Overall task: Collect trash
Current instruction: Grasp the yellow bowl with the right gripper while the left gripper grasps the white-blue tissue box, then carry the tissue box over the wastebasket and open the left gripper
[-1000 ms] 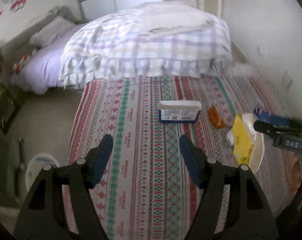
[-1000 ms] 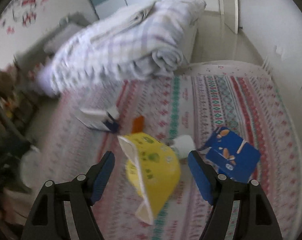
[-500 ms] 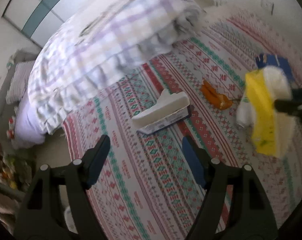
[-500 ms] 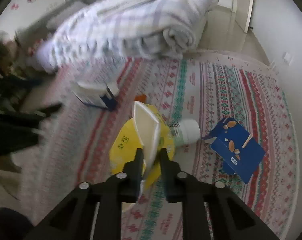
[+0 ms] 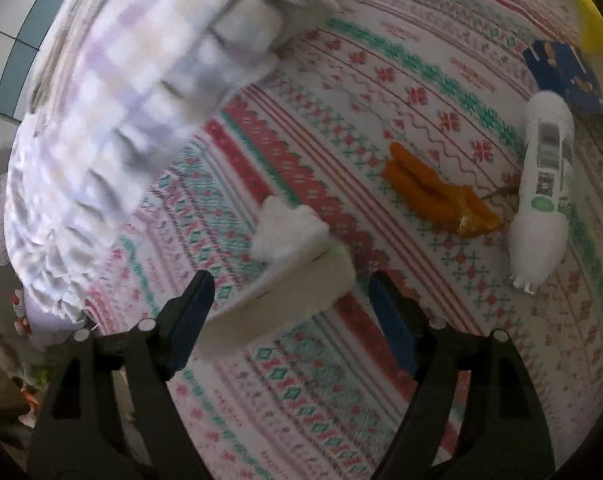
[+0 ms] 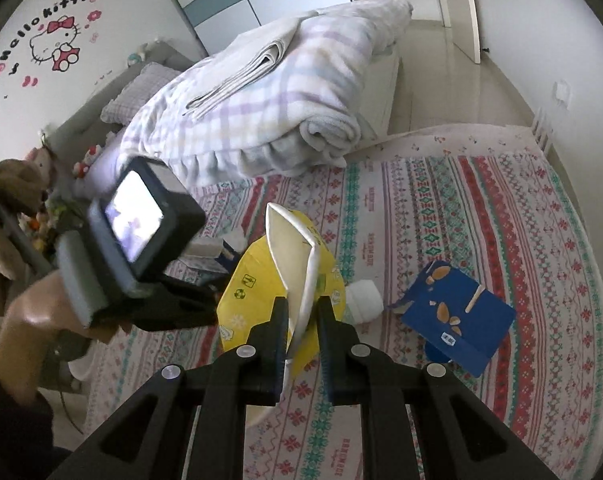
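Observation:
My left gripper (image 5: 289, 312) is open, low over the patterned rug, its fingers on either side of a white tissue box (image 5: 297, 280) with tissue sticking out. An orange wrapper (image 5: 433, 192) and a white bottle (image 5: 541, 196) lie to its right, a blue box (image 5: 561, 72) beyond. My right gripper (image 6: 303, 320) is shut on the rim of a yellow and white paper bag (image 6: 277, 276), held above the rug. The white bottle (image 6: 365, 296) and blue box (image 6: 457, 320) lie just right of the bag.
A bed with a folded plaid blanket (image 6: 269, 92) stands behind the rug (image 6: 481, 220). The left hand and its camera (image 6: 141, 220) fill the left of the right wrist view. Plush toys (image 6: 9, 200) sit at far left.
My left gripper has dropped and moved forward until its open fingers straddle the tissue box. My right gripper closed on the yellow bag's rim and lifted it.

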Motion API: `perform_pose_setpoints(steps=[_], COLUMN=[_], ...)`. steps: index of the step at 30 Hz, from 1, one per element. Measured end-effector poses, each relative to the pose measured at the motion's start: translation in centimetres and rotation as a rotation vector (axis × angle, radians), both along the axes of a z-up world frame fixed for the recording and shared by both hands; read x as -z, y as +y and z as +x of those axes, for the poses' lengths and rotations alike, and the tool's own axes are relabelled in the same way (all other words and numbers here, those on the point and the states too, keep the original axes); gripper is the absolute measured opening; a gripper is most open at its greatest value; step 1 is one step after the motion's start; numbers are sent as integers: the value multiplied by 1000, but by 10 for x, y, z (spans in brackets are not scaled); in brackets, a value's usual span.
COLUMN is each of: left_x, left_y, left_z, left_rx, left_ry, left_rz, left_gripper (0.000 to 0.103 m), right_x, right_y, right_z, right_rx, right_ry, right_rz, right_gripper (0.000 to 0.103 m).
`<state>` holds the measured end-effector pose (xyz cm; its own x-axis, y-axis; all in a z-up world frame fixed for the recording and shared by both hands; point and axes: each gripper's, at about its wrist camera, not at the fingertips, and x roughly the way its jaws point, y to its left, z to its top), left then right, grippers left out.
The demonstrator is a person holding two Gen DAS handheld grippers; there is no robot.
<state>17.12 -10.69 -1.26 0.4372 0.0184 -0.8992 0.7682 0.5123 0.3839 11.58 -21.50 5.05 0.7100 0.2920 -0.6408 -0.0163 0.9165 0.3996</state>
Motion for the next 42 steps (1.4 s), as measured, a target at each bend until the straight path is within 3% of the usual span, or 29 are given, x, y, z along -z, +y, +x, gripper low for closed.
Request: perform_pose_setpoints(steps=[1,4,9,18,25,31,35,38,42], left_x=[5,3,-5,-60,-91,-99,-93,-89,-83], left_y=[0,4,21,107,191,284,329,374,435], left_z=[-2,0,-3,-15,-28,-54,-63,-65,-72], left_rx=[3,-23,-106,-450,-668,-917,-1013,-1099,-1226], left_ry=[12,86,86,116,113,164,139,138,59], left_rz=[2,-69,-132,-441,-600,-880,-890,-962,-963], left_gripper=[78,42,38,33,33,33,33,33,33], right_x=[0,-1,-1,-3,-5,-5,-6,-5,-6], right_y=[-1,-1,-4,-7,-7,1,7,14,26], right_z=[0,-2,-2,-2,-2,-1,-4,-4,-3], right_rx=[-1,0,11,20,23,16,5,-4,-26], right_ry=[1,-3,-12,-24,-42,-48,-60,-56,-66], right_rz=[4,8,23,42,52,33,11,-18,-26], right_gripper=[15,15,15,15,15,15,15,15,15])
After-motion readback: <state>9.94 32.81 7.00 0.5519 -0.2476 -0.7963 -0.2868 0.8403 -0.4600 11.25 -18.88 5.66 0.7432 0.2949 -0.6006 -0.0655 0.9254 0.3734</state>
